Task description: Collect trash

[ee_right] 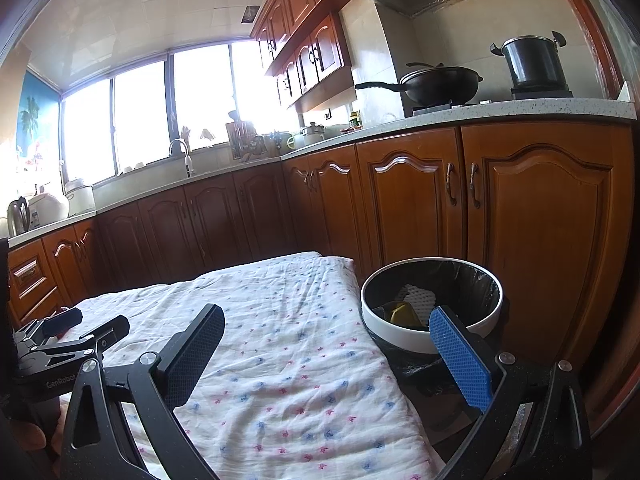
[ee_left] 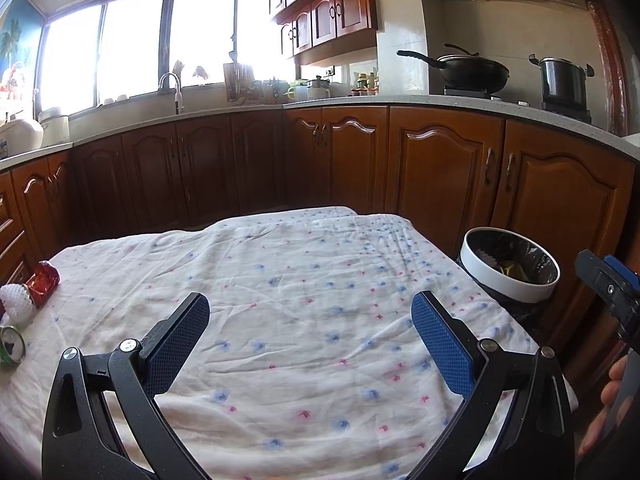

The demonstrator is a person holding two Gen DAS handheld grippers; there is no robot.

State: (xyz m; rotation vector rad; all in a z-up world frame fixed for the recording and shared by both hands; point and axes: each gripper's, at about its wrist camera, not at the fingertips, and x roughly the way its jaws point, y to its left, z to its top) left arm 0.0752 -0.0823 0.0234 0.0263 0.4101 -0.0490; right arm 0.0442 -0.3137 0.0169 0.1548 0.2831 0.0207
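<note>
The left gripper (ee_left: pixel 310 340) hangs over the flowered cloth (ee_left: pixel 300 300) with its jaws wide apart, holding nothing. The right gripper (ee_right: pixel 326 346) is likewise spread and empty, near the bin (ee_right: pixel 400 340) at the table's right edge. A red wrapper (ee_left: pixel 44 280), white foam net (ee_left: pixel 16 300) and green can (ee_left: pixel 11 346) lie at the cloth's left edge.

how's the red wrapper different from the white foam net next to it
The red wrapper is shiny, crinkled foil; the white foam net is matte with a bumpy mesh surface. The wrapper lies farther back on the cloth, the net nearer the camera. The wrapper looks flatter, the net puffier. Both sit at the cloth's left edge, touching or nearly so, not yet in the bin.
</note>
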